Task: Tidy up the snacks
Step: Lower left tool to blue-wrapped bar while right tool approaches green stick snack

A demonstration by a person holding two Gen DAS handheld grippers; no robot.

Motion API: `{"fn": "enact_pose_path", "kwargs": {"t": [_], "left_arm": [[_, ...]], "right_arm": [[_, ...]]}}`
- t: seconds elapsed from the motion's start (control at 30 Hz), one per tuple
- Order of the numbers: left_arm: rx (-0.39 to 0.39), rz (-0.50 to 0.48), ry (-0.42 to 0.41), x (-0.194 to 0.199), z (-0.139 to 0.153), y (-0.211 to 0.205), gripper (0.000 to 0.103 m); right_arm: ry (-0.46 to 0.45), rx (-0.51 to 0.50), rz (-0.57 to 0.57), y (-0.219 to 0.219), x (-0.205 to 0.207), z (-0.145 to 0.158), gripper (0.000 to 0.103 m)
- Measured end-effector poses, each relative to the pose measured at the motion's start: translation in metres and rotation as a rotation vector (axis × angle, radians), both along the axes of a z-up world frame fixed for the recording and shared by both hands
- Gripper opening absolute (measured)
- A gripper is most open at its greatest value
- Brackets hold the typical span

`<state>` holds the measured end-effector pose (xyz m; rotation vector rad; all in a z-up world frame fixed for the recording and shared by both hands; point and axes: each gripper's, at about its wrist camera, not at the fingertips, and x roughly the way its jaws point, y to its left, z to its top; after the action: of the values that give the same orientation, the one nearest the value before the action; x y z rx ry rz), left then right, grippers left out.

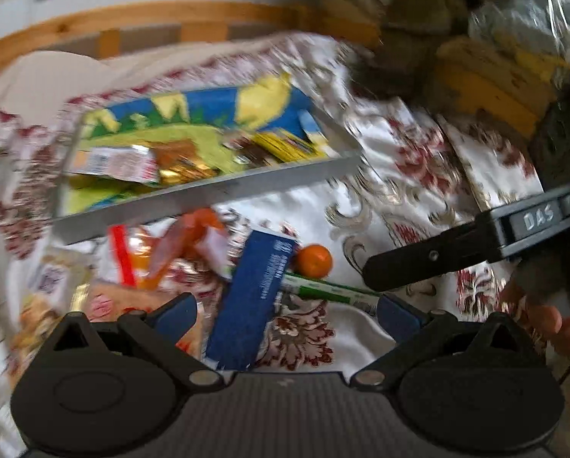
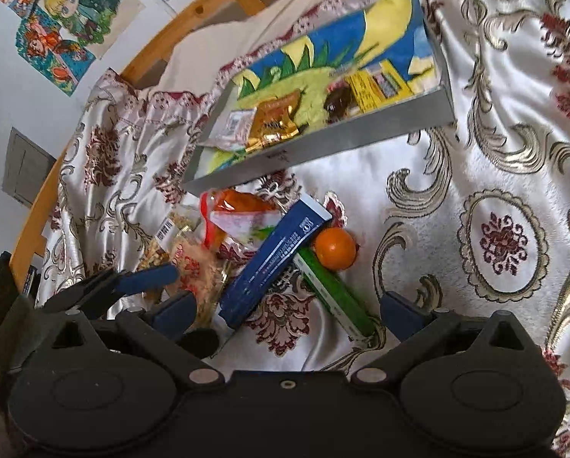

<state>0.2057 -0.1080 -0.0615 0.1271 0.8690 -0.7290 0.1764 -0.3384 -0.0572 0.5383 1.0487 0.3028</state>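
A grey box with a bright picture lining lies on the bed and holds a gold packet, a white packet and yellow packets. In front of it lie loose snacks: a long blue box, a green box under it, an orange, an orange packet and a nut bag. My right gripper is open over the blue box and holds nothing. My left gripper is also open and empty, close above the same pile beside the orange.
A white bedspread with red and gold flowers covers the bed. A wooden bed frame and a wall with posters stand behind. Yellow items in plastic lie at the far right. A person's hand shows at the right.
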Motion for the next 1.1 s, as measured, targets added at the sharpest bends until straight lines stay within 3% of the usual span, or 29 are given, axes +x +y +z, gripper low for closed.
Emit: {"fn": "enact_pose_path", "kwargs": {"t": [0.1,0.2,0.3,0.43,0.57,0.73,0.8,0.97,1.1], "left_arm": [[0.005,-0.080,0.071,0.010,-0.015,-0.009,0.102],[0.059,-0.112,0.063,0.012,-0.026,-0.018,0.102],[0.090,-0.124,0.050,0.016,-0.033,-0.020,0.102],[0.155,-0.118,0.091,0.026,-0.041,-0.023,0.100],[0.221,-0.115,0.082,0.028,-0.043,-0.020,0.090],[0.169,-0.041,0.140,0.037,-0.040,-0.010,0.075],[0.173,0.008,0.162,0.042,-0.040,-0.008,0.061],[0.173,0.062,0.196,0.044,-0.044,-0.004,0.050],[0.190,0.074,0.210,0.043,-0.044,-0.006,0.048]], "right_arm": [[0.024,0.019,0.001,-0.002,0.006,-0.007,0.102],[0.043,0.038,-0.025,-0.007,0.011,-0.014,0.101],[0.056,0.052,-0.047,-0.013,0.016,-0.020,0.092],[0.074,0.028,-0.050,-0.013,0.020,-0.027,0.080],[0.066,-0.030,-0.018,-0.007,0.022,-0.030,0.069],[0.049,-0.086,-0.005,-0.003,0.020,-0.030,0.061],[0.041,-0.109,0.006,-0.001,0.019,-0.029,0.059],[0.008,-0.210,0.061,0.013,0.017,-0.028,0.052],[-0.044,-0.349,0.136,0.032,0.012,-0.031,0.044]]}}
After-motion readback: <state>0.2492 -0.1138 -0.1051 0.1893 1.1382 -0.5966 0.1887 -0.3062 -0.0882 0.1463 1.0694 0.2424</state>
